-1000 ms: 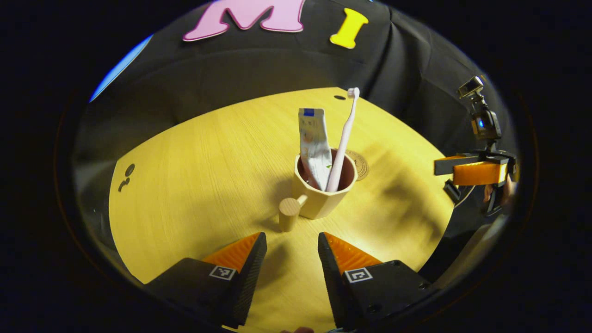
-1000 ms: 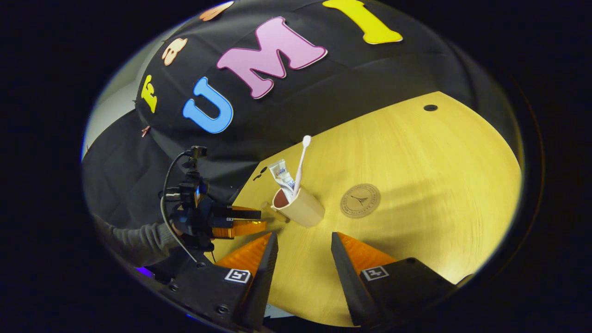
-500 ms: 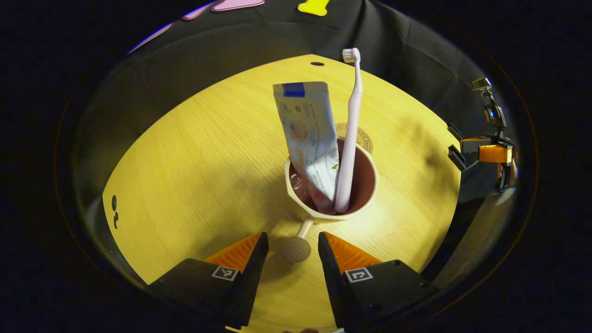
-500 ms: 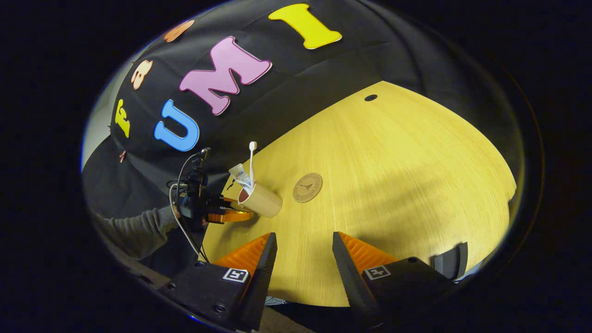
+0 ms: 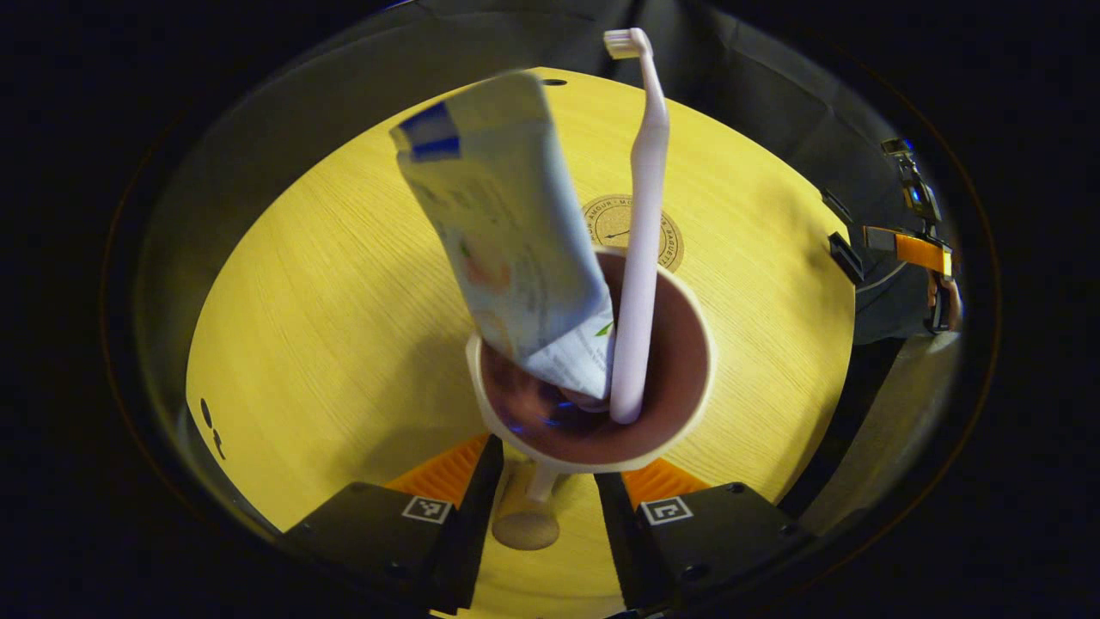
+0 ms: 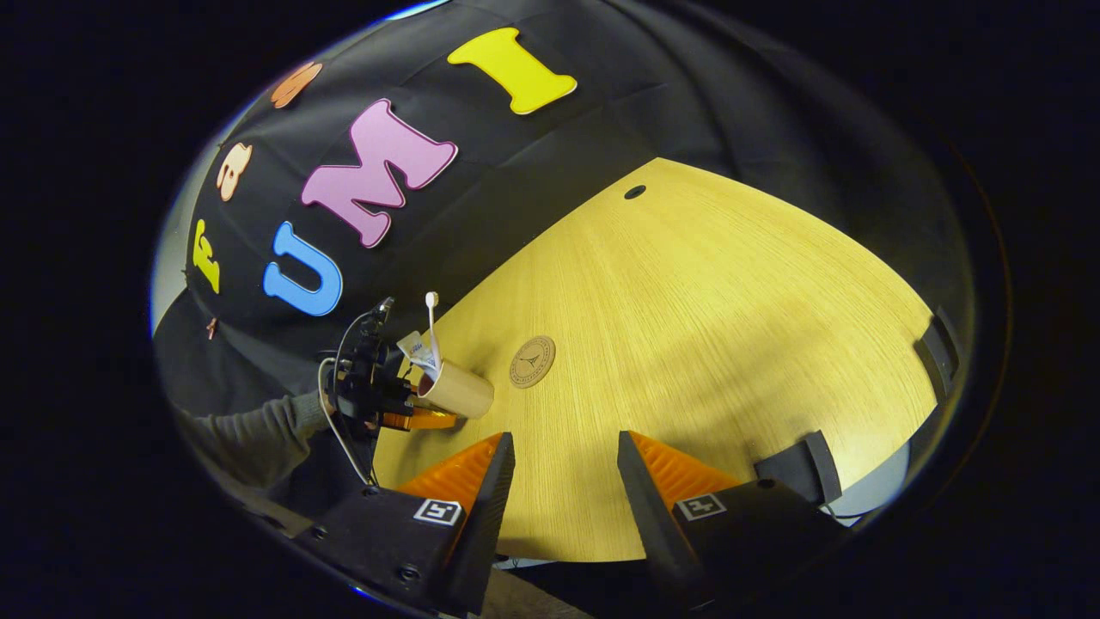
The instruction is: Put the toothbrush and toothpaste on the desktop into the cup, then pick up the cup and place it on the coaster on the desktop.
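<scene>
the round yellow wooden tabletop (image 6: 730,344) has a fine straight grain and a small dark hole (image 6: 635,192) near its far edge. in the left gripper view a small dark mark (image 5: 209,419) lies near the tabletop's left rim. behind it hangs the wrinkled black cloth wall (image 6: 687,112). a grey sleeve (image 6: 249,430) shows at the left of the right gripper view.
</scene>
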Available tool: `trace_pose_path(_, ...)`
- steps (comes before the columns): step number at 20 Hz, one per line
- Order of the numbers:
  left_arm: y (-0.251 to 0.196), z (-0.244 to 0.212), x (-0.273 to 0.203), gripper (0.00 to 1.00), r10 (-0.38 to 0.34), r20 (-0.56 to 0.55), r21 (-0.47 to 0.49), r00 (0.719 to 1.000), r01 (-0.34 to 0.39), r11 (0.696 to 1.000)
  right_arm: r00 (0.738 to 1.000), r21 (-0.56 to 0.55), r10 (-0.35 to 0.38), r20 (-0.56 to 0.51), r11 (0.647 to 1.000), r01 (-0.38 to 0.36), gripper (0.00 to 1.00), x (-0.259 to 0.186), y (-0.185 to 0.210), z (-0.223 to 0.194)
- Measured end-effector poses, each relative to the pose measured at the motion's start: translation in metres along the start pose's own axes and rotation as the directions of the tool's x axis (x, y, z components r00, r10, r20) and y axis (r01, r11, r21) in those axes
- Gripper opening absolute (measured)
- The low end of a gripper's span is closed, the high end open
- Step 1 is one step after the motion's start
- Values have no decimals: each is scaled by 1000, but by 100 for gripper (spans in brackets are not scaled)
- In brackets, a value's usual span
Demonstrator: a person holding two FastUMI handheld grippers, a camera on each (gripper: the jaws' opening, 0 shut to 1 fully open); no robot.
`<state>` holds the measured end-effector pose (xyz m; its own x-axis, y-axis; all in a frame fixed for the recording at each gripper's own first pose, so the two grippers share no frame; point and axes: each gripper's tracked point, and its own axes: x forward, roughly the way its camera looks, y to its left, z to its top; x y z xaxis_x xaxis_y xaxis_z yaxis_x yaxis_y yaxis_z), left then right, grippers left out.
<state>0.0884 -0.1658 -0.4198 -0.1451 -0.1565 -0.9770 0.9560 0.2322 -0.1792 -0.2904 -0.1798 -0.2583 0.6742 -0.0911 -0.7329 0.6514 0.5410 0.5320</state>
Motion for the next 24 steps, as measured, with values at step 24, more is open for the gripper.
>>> trace_pose_path(24, -25, 51, -10, 31, 54, 65, -21, 996, -53, 998, 1000, 40, 3, 15, 999, -3, 75, -7, -17, 18)
